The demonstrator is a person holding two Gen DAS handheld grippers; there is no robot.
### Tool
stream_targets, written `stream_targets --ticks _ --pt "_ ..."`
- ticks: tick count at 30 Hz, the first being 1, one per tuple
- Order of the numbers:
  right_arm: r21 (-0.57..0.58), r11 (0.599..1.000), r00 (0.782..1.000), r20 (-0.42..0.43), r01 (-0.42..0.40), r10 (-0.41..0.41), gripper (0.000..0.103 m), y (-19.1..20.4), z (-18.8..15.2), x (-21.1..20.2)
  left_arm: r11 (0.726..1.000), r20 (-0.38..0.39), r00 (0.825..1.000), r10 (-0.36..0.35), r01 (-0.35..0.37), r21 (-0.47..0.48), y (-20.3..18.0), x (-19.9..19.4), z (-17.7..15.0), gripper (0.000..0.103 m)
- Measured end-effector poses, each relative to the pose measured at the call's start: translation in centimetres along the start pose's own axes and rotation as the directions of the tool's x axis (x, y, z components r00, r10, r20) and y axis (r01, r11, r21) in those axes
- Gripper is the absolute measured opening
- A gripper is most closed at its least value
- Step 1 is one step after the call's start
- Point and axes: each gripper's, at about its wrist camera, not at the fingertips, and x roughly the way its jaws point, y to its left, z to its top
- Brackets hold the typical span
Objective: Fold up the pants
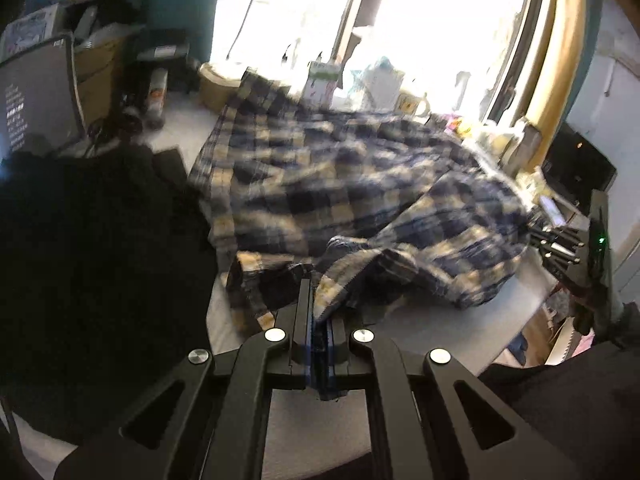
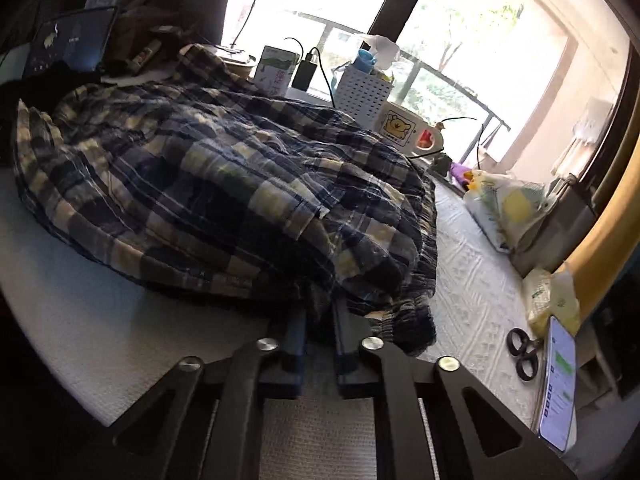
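Closest to the lens, left gripper: fingers pressed together on a fold of the plaid pants, the cloth pinched between the pads and rising over the fingertips. Pointed forward and level over the white table, toward the bright window. Pants spread in a rumpled heap across the middle of the table, one edge bunched at the left gripper, blurred in this view. Dark garment piled just left of the pants. Right gripper low over the table, aimed into the near hem of the pants; fingers a little apart with cloth lying between them, though hard to tell whether actually gripped, tips hidden under the fabric. From the left wrist view, right gripper seen at the far right edge of the pants, touching the cloth. Scissors and a lit phone on the table to the right, near each other. Mug and white basket behind the pants.
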Motion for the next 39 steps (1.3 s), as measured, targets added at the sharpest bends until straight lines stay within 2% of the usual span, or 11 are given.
stream_targets --ticks 7,10,14,19,23,28,32,39 --pt "0.073 0.996 0.994 0.102 -0.056 0.048 0.005 -2.7 1.0 -3.4 0.999 0.13 0.99 -0.051 0.051 0.007 -1.2 -2.9 2.9 0.004" --pt "0.1 0.994 0.99 0.14 -0.043 0.029 0.005 -4.1 1.9 -4.6 0.998 0.184 0.981 -0.058 0.056 0.016 -1.7 -3.6 4.3 0.004" --pt "0.101 0.995 0.989 0.147 0.003 -0.018 0.005 -5.3 3.6 -5.2 0.998 0.23 0.971 -0.067 0.062 0.032 -2.0 -4.0 6.6 0.004" --pt "0.145 0.989 0.984 0.172 0.028 -0.053 0.004 -7.5 6.3 -5.5 0.997 0.284 0.957 -0.058 0.041 0.066 -2.4 -4.2 9.9 0.004" --pt "0.195 0.981 0.982 0.179 0.017 -0.053 0.004 -9.7 8.6 -4.0 0.997 0.317 0.948 -0.029 0.006 0.071 -1.9 -3.2 13.0 0.004" --pt "0.263 0.965 0.984 0.172 -0.001 -0.045 0.004 -12.0 11.0 -0.4 0.998 0.314 0.95 0.007 -0.026 0.057 -0.1 -0.3 16.5 0.004" --pt "0.308 0.95 0.986 0.168 -0.047 -0.005 0.004 -13.7 12.6 3.1 0.996 0.278 0.96 0.034 -0.055 0.066 0.9 3.0 18.9 0.004" --pt "0.316 0.947 0.992 0.127 -0.058 0.019 0.004 -15.6 14.7 9.0 0.994 0.202 0.977 0.066 -0.081 0.067 2.8 8.5 22.4 0.004"
